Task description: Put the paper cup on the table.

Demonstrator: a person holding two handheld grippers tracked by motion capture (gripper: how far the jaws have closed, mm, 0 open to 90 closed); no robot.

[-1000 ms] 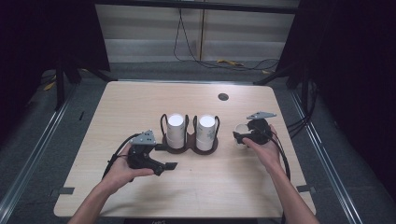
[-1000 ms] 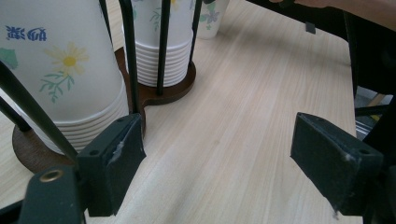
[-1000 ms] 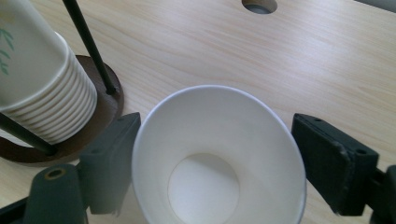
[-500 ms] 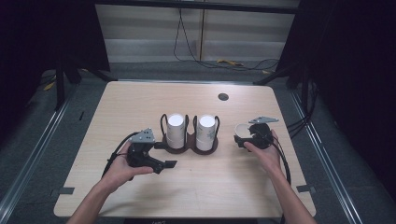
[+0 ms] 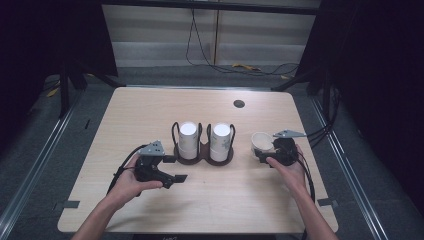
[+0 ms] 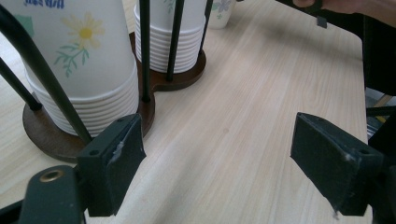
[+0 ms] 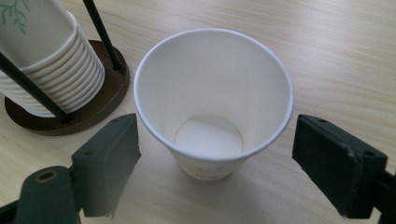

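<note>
1. The left gripper (image 6: pixel 219 172) has its two black jaws wide apart over bare desk (image 6: pixel 243 112).
2. A dark wooden cup holder (image 6: pixel 154 100) with black wire uprights sits just beyond the left jaw.
3. It holds two stacks of flower-printed paper cups (image 6: pixel 84 60).

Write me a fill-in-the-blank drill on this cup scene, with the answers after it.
1. The single paper cup stands upright between the ___ gripper's open jaws.
2. The wooden holder carries ___ stacks of cups.
3. The stacked cups are printed with a ___ pattern.
4. The left gripper is ___.

Answers: right; two; flower; open
</note>
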